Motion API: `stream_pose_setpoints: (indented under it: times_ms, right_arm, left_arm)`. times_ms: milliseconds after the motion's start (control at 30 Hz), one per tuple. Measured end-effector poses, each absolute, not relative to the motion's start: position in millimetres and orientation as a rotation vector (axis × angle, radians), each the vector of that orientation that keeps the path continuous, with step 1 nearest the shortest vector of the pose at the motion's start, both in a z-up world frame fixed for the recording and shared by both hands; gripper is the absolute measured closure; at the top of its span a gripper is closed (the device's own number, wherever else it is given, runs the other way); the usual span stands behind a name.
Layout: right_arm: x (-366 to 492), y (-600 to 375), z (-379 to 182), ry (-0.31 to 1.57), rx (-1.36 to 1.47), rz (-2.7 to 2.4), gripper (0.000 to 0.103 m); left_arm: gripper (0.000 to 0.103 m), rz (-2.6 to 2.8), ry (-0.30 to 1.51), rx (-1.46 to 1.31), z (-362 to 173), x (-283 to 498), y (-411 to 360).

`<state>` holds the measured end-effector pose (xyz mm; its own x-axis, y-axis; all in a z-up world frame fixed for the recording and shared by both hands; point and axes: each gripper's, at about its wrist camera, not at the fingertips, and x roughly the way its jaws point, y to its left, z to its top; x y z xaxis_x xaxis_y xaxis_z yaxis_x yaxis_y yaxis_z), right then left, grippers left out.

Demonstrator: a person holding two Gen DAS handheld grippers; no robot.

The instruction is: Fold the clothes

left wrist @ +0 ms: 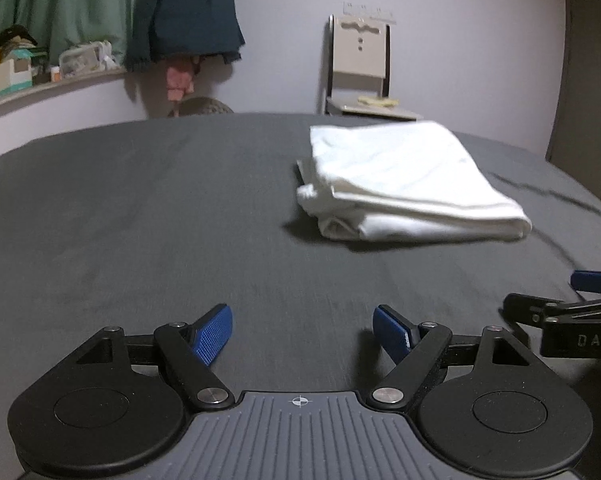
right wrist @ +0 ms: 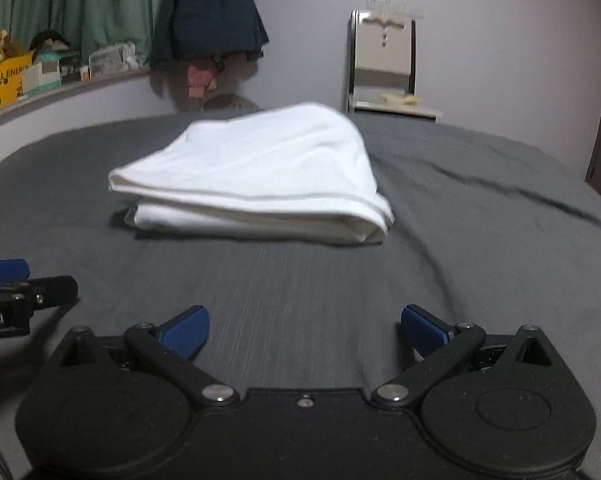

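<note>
Folded white garment point(right wrist: 252, 176) lying on grey bedsheet point(right wrist: 460, 240), edges blurred – inner layers hidden. Left gripper point(left wrist: 302, 334) and right gripper point(right wrist: 304, 330) both spread wide, nothing between (neighbour's claw cut off at frame edge).

You've got a bed point(right wrist: 480, 216) covered by a dark grey sheet point(left wrist: 160, 216), mostly smooth, with a few long creases running on its right side. One item lies directly on it: a folded white garment point(right wrist: 256, 172), stacked in layers, folded edge facing you, resting flat. In the left wrist view it sits right of centre; in the right wrist view, slightly left of centre. Rest of the sheet is bare.
</note>
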<state>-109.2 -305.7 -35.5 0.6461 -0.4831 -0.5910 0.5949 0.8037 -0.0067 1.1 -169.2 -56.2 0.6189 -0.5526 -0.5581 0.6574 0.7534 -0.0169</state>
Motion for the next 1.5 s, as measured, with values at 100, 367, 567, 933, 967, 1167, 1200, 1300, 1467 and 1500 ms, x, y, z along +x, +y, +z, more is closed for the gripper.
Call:
stream_pose_setpoints:
  times_ms: [100,367,567,933,967,1167,1200,1300,1467,1500]
  right_arm:
    - [-108,-307,-36,0.614,0.207,-0.618,0.000]
    - [-104,-311,-37,0.616,0.223,-0.617,0.000]
    - [-104,-311,-38,0.616,0.222,-0.618,0.000]
    - [-103,-310,-37,0.616,0.221,-0.620,0.000]
    - [-103,-310,-37,0.616,0.221,-0.620,0.000]
    - [-103,-310,-38,0.616,0.222,-0.621,0.000]
    - [-103,-309,-38,0.615,0.222,-0.621,0.000]
    - [-103,-310,-38,0.615,0.222,-0.621,0.000]
    - [-103,-310,-38,0.615,0.222,-0.621,0.000]
    - [-103,-310,-38,0.615,0.222,-0.621,0.000]
  left_arm:
    - [0.012,-0.698,0.570,0.215,-57,-2,-175]
    - [0.000,-0.679,0.584,0.268,-60,-13,-191]
    - [0.000,-0.643,0.589,0.248,-60,-13,-193]
    - [0.000,-0.628,0.591,0.237,-60,-13,-193]
    - [0.000,-0.628,0.591,0.239,-60,-13,-193]
    - [0.000,-0.629,0.590,0.240,-61,-12,-193]
    - [0.000,-0.629,0.591,0.240,-62,-12,-193]
    - [0.000,-0.630,0.591,0.238,-61,-12,-193]
    - [0.000,-0.631,0.592,0.236,-62,-12,-193]
    - [0.000,-0.631,0.593,0.236,-62,-12,-194]
